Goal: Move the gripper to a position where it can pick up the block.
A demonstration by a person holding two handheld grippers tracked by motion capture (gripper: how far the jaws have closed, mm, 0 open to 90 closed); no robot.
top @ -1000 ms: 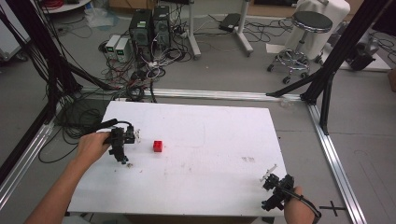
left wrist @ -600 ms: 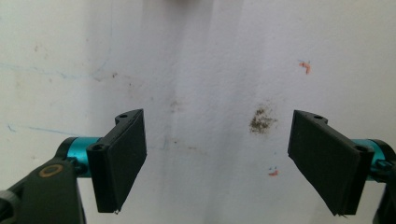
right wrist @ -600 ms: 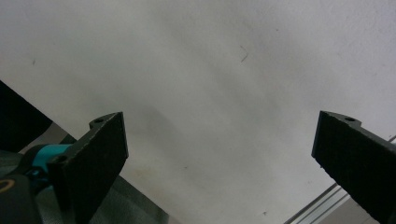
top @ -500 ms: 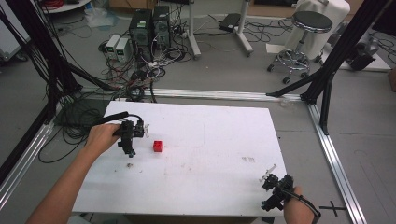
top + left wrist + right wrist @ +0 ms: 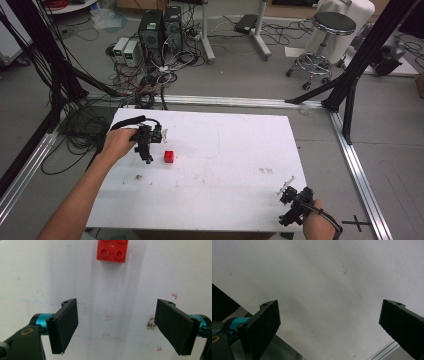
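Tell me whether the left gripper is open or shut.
Open. In its own view the left gripper has its two black jaws spread wide with bare table between them; the red brick lies ahead, untouched.

Brick (image 5: 169, 156) on table (image 5: 225, 200), left half. Left gripper (image 5: 146, 155) just beside brick, on its left, not touching. Right gripper (image 5: 292, 205) at near right corner, well apart from brick. Stool (image 5: 320, 45) on floor behind table, right; PCs (image 5: 161, 27) behind, left.
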